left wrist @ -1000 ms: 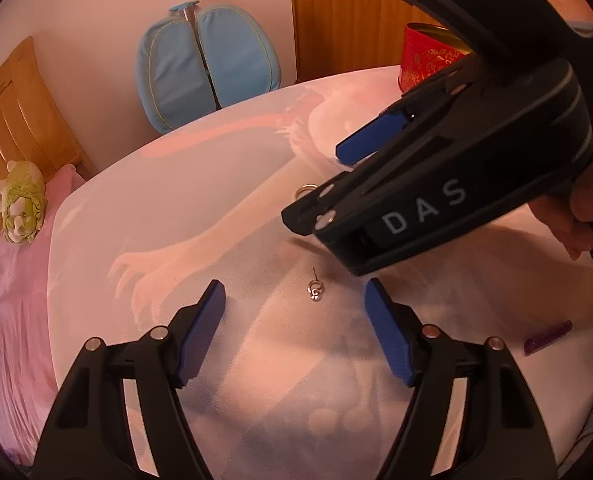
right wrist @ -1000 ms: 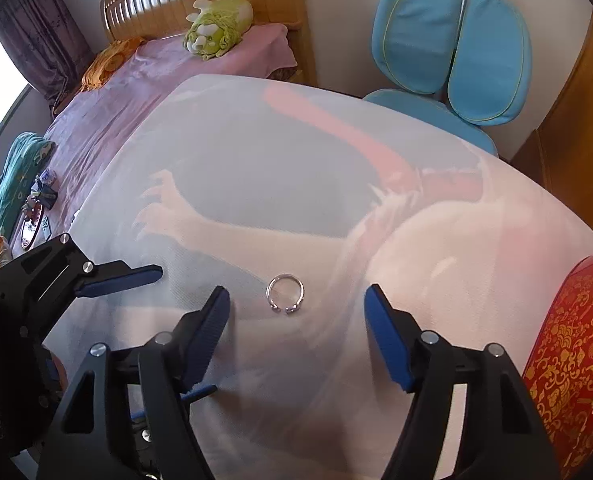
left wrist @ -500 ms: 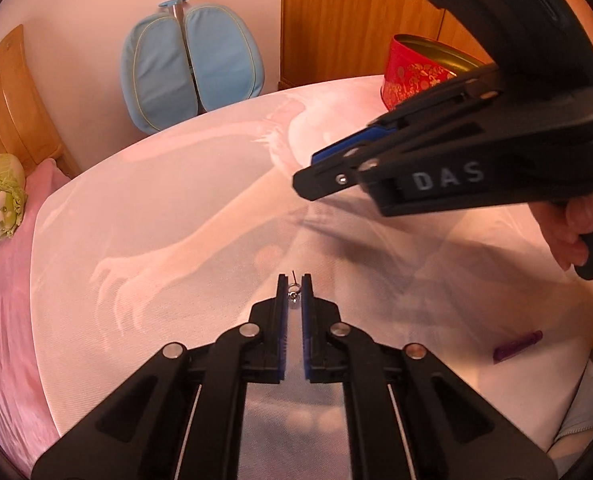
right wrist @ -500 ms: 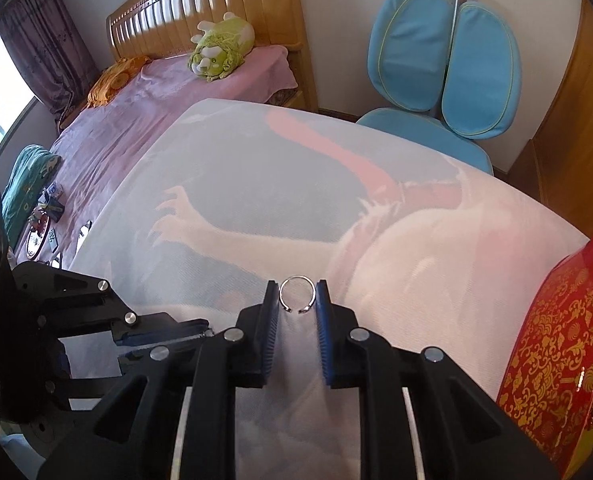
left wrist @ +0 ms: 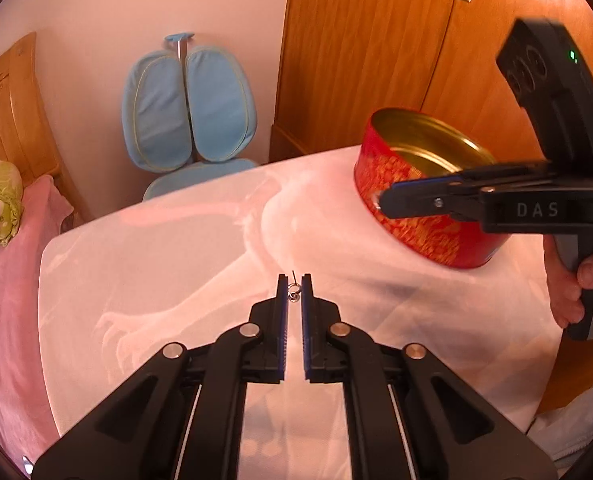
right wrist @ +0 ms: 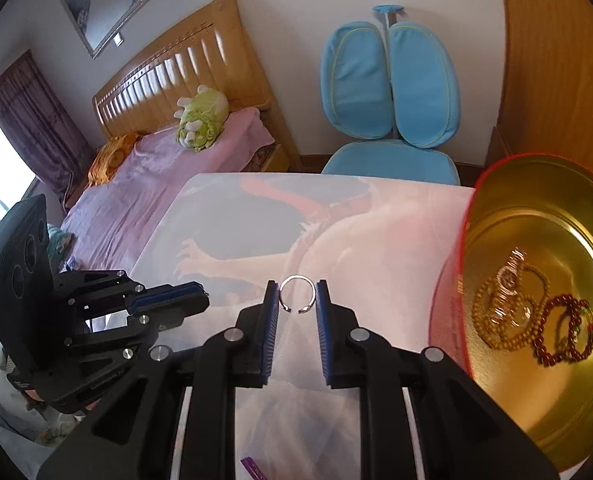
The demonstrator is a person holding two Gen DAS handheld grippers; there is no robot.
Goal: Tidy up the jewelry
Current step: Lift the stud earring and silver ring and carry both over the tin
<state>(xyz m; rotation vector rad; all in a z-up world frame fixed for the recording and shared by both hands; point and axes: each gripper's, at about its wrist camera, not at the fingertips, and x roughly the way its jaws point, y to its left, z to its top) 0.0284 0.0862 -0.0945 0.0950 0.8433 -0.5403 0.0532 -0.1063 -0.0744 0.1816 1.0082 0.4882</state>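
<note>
1. Ring [right wrist: 297,295] sits pinched in the right gripper [right wrist: 296,300], beside the red tin [right wrist: 536,216], for dropping in.
2. Left gripper [left wrist: 295,292] clamps what looks like an earring [left wrist: 294,293], farther from the tin.

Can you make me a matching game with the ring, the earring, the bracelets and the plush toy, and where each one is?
Things:
1. open ring
2. small earring
3. bead bracelets
4. green plush toy

Places:
A. on the pink bed
B. between the left gripper's fingers
C. inside the red tin
D. between the right gripper's fingers

Pairs: 1-D, 2-B, 3-C, 4-A
</note>
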